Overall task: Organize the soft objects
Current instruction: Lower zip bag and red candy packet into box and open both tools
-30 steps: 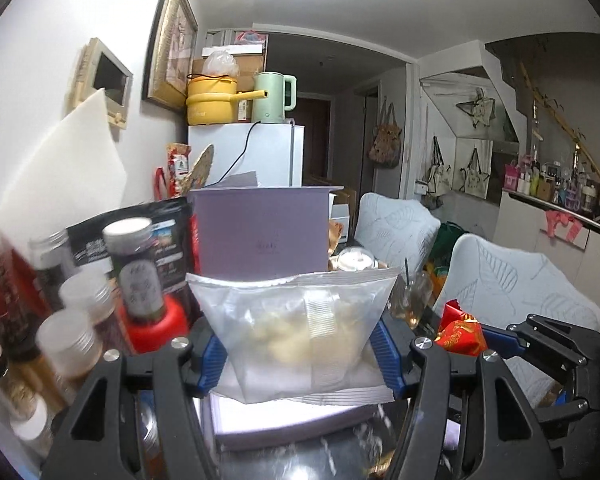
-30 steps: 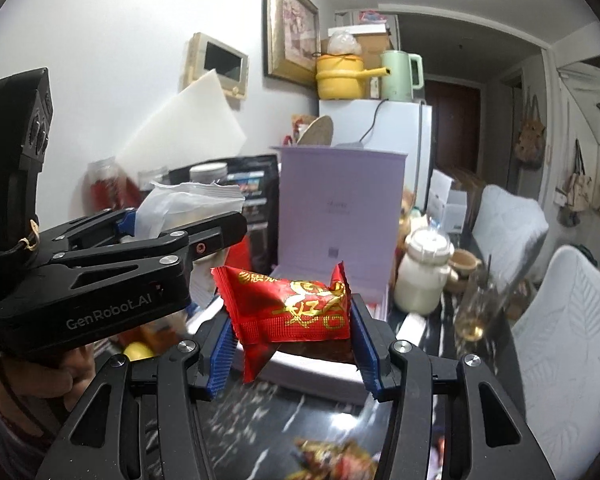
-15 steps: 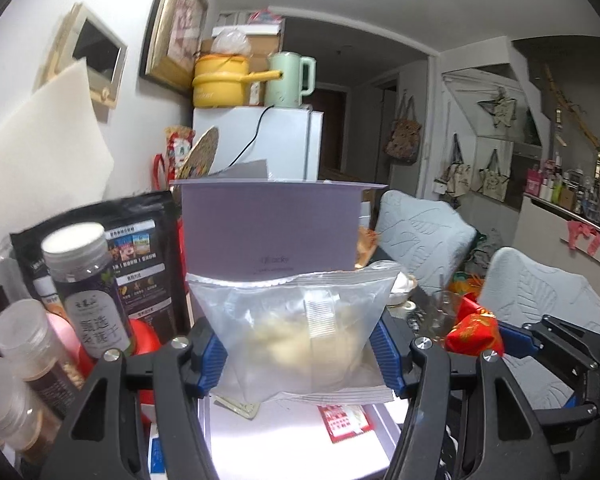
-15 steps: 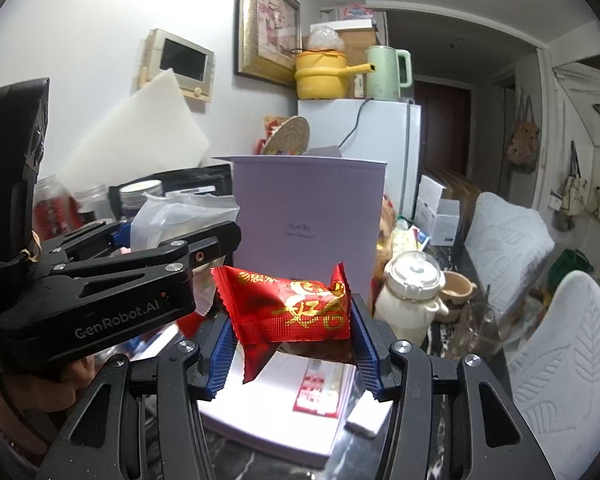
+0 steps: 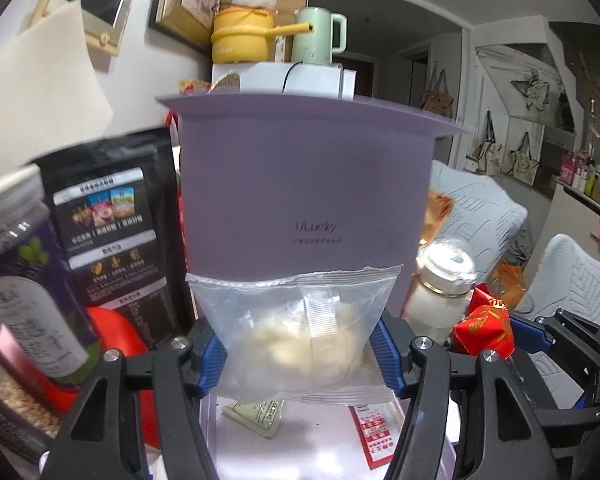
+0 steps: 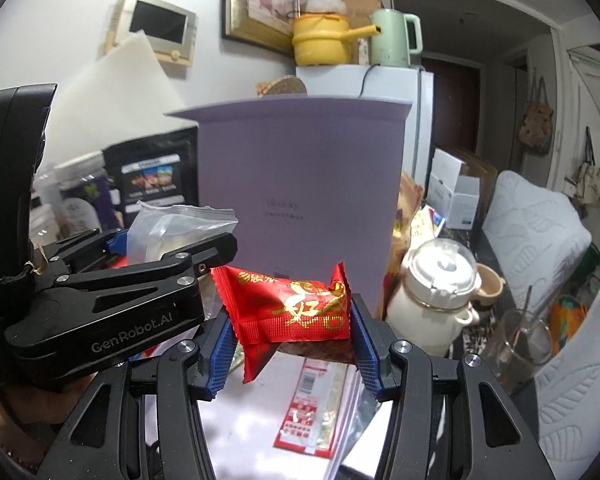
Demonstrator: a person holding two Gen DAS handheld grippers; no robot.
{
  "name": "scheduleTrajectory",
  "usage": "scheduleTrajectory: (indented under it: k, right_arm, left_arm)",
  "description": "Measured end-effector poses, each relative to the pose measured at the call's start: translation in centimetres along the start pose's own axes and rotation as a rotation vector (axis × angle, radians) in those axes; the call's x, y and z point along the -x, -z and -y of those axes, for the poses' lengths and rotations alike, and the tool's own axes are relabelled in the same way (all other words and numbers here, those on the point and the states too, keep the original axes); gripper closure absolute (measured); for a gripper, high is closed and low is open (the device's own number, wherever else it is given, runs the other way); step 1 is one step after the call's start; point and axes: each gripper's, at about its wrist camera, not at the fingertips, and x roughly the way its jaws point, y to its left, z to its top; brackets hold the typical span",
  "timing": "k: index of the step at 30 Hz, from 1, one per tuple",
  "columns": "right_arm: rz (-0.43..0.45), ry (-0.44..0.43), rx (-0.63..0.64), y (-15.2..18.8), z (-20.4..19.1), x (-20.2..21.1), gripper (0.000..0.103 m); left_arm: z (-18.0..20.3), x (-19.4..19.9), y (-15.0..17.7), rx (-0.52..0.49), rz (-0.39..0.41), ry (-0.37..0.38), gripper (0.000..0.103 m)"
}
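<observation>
My left gripper (image 5: 298, 350) is shut on a clear plastic bag of pale yellow pieces (image 5: 300, 328), held just above the white floor of an open lilac box (image 5: 308, 432). The box's raised lid (image 5: 308, 184) stands right behind the bag. My right gripper (image 6: 288, 340) is shut on a red snack packet with gold print (image 6: 288, 304), also over the box floor (image 6: 240, 420). In the left wrist view the red packet (image 5: 486, 326) and the right gripper show at the right edge. The left gripper (image 6: 148, 264) and its bag (image 6: 172, 228) sit left of the packet.
Inside the box lie a red-and-white sachet (image 6: 312, 404) and a pale sachet (image 5: 260, 420). Left of the box stand a black pouch (image 5: 112, 240), a lidded jar (image 5: 24, 288) and a red object (image 5: 116, 340). A white lidded pot (image 6: 436, 296) and a glass (image 6: 520, 344) stand to the right.
Both grippers have moved forward and down toward the lilac box, which now looms larger. Each still grips its packet, and the box floor with its sachets has come into view beneath them.
</observation>
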Motion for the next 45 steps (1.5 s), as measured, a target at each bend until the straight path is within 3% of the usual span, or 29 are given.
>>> scheduleTrajectory:
  k: [8,23,30,45]
  right_arm:
    - [-0.077,0.029,-0.026,0.8,1.2,-3.9,0.051]
    - [-0.172,0.067,-0.058,2.7,3.0,-6.8,0.051]
    - [-0.214,0.078,-0.048,3.4,3.0,-8.1,0.050]
    - [-0.314,0.071,-0.057,5.2,3.4,-11.2,0.048]
  left_arm:
    - [-0.5,-3.4,0.8,-0.013,-0.070,-0.039,0.041]
    - [-1.2,-8.4,3.5,-0.063,-0.249,-0.126,0.041]
    - [-1.0,-10.6,4.8,-0.087,-0.355,-0.118,0.041]
    - [-0.5,-12.9,5.8,-0.106,-0.454,-0.132,0.041]
